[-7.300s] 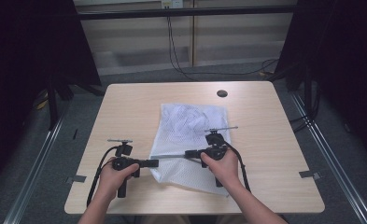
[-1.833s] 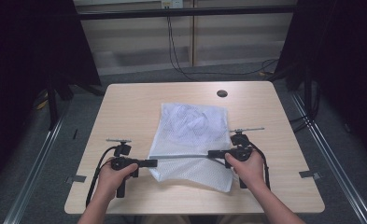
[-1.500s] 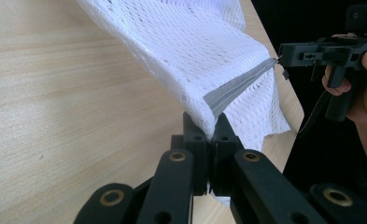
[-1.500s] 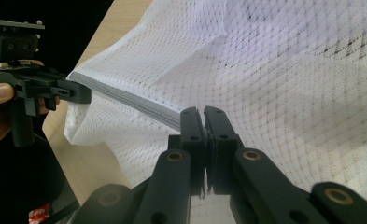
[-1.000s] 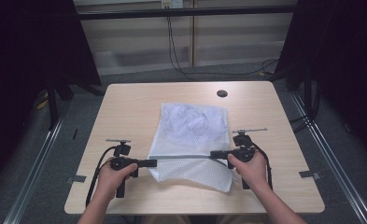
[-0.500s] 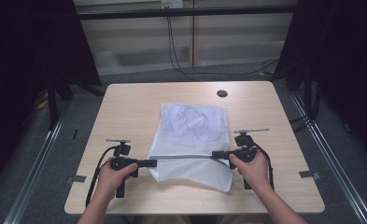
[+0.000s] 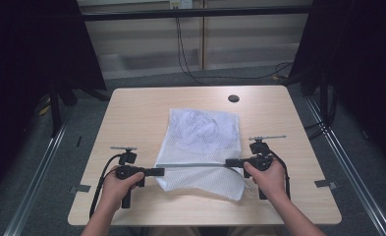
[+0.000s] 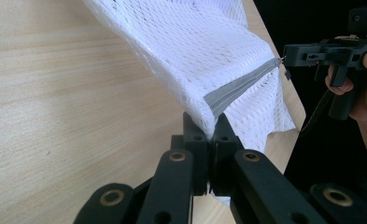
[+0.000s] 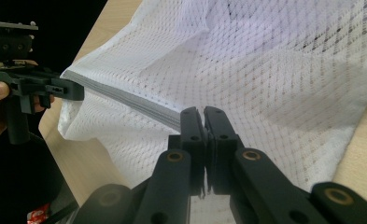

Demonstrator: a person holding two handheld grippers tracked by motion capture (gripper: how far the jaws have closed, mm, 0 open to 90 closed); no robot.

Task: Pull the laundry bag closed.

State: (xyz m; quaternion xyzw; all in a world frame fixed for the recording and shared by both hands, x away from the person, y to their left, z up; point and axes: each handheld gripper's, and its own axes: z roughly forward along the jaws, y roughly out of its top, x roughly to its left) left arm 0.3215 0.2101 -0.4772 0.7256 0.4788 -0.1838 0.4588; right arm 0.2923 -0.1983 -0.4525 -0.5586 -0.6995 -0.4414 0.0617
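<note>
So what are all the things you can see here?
mesh bag: one, white, lying mid-table, its near part lifted
zipper strip: one, grey, along the bag, stretched straight between the two grippers
table: one, light wood, under everything
round hole cover: one, dark, near the table's far edge
cables: a few, black, hanging and lying on the grey floor behind the table
left gripper: one, black, shut on the zipper strip's left end
right gripper: one, black, shut on the strip's right end
hands: two, each holding a gripper at the table's near side
</note>
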